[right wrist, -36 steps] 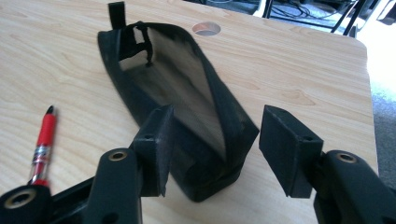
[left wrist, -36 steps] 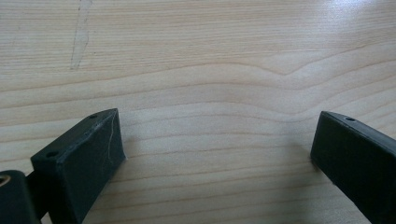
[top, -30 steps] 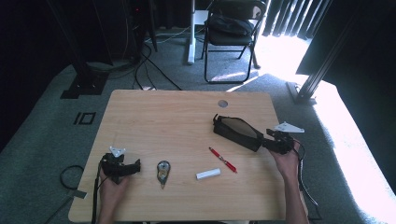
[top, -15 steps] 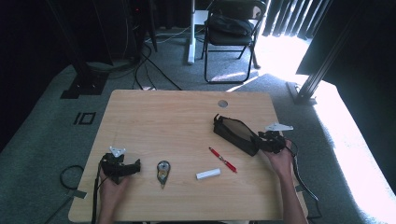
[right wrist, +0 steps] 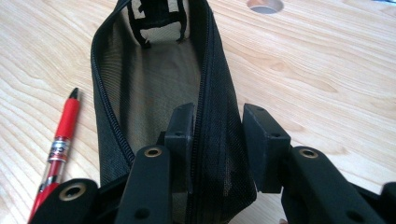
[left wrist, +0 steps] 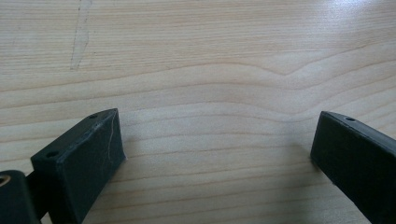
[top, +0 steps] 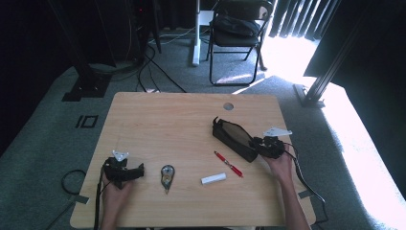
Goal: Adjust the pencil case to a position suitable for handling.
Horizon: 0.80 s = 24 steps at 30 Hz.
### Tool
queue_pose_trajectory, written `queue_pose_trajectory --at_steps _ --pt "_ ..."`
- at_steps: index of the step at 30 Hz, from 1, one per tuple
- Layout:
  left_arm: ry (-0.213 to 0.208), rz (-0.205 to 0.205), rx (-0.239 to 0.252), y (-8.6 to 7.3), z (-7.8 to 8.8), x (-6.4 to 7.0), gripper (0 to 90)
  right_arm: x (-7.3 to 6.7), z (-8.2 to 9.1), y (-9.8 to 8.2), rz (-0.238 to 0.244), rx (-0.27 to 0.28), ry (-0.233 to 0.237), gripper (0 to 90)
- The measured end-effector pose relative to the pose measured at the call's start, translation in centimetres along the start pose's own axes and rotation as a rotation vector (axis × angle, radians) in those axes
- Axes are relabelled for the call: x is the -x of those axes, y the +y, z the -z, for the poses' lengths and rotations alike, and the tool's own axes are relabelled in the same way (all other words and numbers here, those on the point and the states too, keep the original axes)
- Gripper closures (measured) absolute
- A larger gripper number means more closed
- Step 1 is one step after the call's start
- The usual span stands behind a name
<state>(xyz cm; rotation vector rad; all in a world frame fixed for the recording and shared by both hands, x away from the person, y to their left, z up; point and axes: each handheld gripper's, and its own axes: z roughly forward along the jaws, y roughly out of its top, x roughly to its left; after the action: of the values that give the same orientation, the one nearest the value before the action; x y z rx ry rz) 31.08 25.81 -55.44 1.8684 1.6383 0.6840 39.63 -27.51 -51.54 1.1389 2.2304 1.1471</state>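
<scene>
No text, brand, number or sign could be read anywhere. The red pen (right wrist: pixel 60 144), lying just left of the black mesh pouch (right wrist: pixel 159 93) in the right gripper view, carried a silver band with dark print, but the marks were too small and blurred to make out. The white stick (top: pixel 213 178) and the small teardrop-shaped tool (top: pixel 167 175), both on the table (top: pixel 158 120) on the pen's left, showed no legible marking.
</scene>
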Motion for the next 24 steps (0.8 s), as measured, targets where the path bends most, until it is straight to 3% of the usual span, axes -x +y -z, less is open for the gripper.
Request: queue_pose_trajectory --at_steps 13,24 --pt "0.0 -0.001 -0.001 0.0 0.0 0.0 2.6 -2.3 -1.7 1.5 0.051 0.004 0.045 64.5" --pt "0.0 -0.002 -0.001 0.0 0.0 0.0 2.6 -3.1 -2.7 2.4 0.068 0.005 0.06 64.4"
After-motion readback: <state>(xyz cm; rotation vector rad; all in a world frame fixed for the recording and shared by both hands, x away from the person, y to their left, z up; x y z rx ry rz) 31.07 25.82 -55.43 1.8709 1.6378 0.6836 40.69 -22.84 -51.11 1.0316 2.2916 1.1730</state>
